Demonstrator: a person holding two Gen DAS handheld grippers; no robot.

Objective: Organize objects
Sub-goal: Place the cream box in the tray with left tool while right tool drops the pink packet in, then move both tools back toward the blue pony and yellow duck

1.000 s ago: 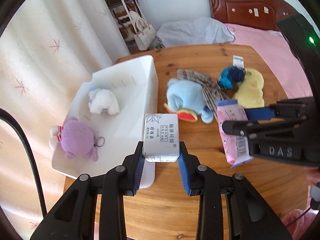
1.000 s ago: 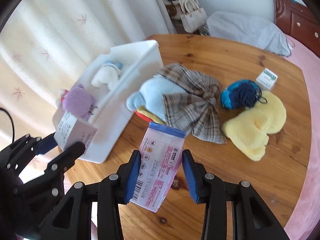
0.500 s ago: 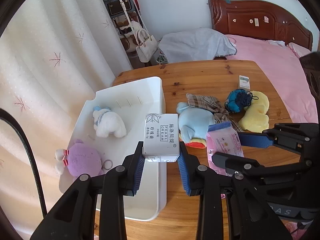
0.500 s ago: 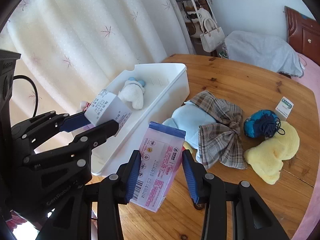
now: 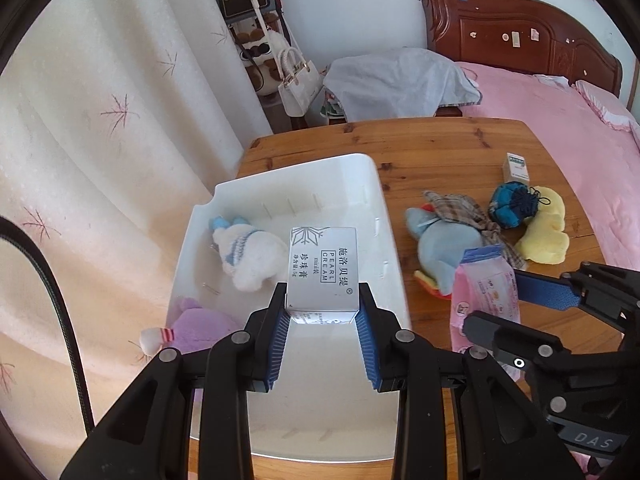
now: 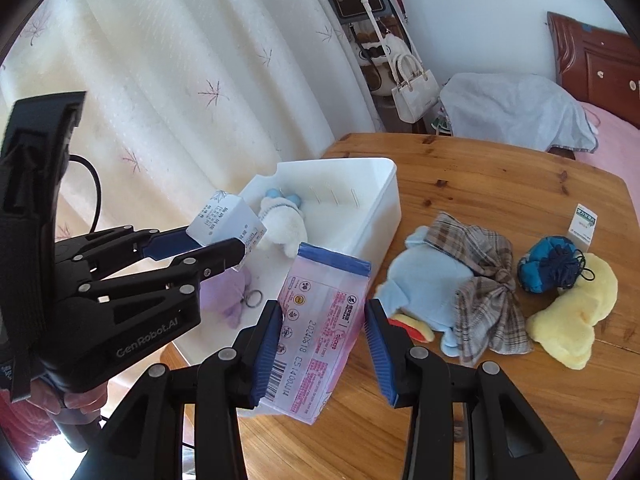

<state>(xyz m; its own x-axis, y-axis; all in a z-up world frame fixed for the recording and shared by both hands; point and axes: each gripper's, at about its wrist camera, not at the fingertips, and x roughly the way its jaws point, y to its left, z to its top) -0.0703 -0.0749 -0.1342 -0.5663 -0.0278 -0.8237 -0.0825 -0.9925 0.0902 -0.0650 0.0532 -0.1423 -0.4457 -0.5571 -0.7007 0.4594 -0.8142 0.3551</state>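
Your left gripper [image 5: 323, 312] clamps the pearl cream box [image 5: 323, 266] over the white bin [image 5: 376, 216]; right gripper [image 6: 323, 344] pinches the pink wipes pack [image 6: 320, 320] beside it. Two plush toys binned. Blue plush [image 6: 424, 280], yellow plush [image 6: 572, 320], small box [image 6: 583, 222] left on the table [image 6: 500, 168].

A home bedroom is showing here: a bed [image 5: 532, 92] with pink bedding and a carved wooden headboard [image 5: 516, 32] is standing beside a round wooden table [image 5: 440, 148], pale floor-length curtains [image 5: 100, 120] are hanging at the left, and handbags [image 5: 298, 80] are hanging on a rack against the white wall.
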